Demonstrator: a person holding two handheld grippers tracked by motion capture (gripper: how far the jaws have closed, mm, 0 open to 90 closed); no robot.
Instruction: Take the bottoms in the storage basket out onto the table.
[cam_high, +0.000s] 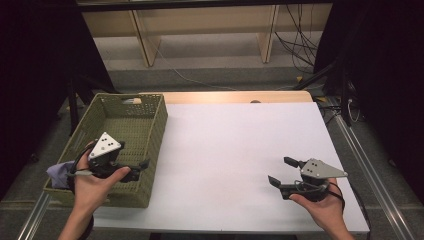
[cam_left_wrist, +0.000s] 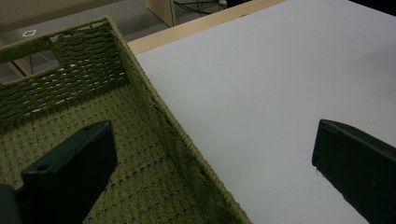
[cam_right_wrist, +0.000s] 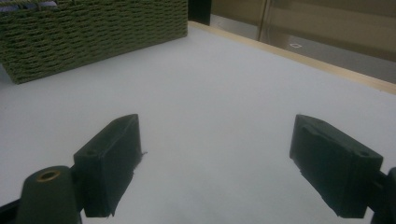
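The left gripper (cam_high: 142, 169) hangs over the green woven basket (cam_high: 159, 117) at about nine o'clock on the table, jaws spread wide and empty, straddling the basket's right wall. A purple cloth (cam_high: 59, 173) hangs at the basket's outer left corner. The right gripper (cam_high: 281, 171), near four o'clock on the white table (cam_high: 240, 140), also gapes wide with nothing between its jaws.

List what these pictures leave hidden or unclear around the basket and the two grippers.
- High view: the near basket floor, hidden by the left hand and left gripper.
- High view: a purple thing at the basket's left, mostly covered by that hand; unidentifiable.
- Left gripper view: the basket's near end, cut by the bottom edge.
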